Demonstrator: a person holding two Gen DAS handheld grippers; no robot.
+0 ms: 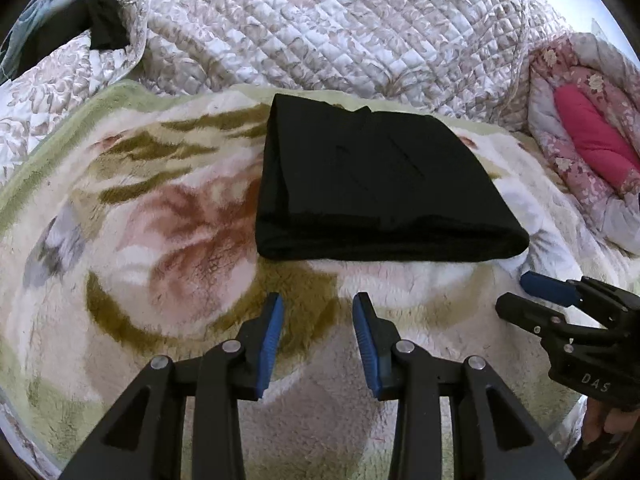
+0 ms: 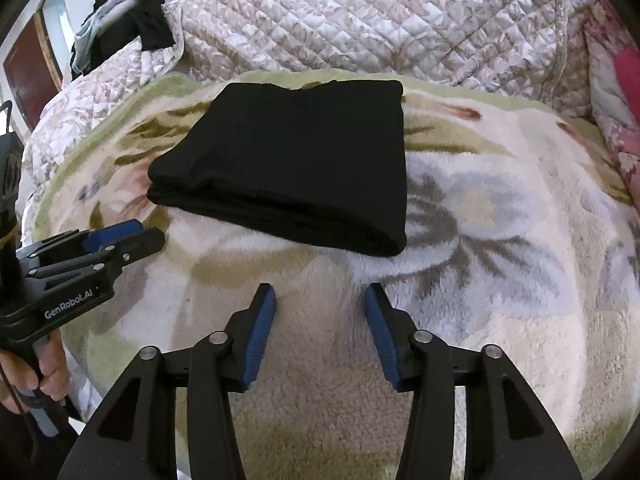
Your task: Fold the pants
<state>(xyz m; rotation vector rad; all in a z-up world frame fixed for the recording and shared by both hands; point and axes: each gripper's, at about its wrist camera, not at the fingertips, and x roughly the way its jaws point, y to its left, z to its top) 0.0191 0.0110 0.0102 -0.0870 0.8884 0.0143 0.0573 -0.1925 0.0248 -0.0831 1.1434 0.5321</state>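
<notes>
Lying folded into a thick, layered rectangle, the black fabric pants rest on the fluffy cream floral fleece blanket, toward its far edge, where the blanket meets a quilted white-and-beige bedspread. Nearer the blanket's front edge, the left gripper hovers with its blue-padded jaws spread apart and holding nothing, short of the pants' near fold. The right gripper is likewise parted and empty, just off the pants' near right corner, with a pink floral quilt bunched beyond the blanket's right edge.
</notes>
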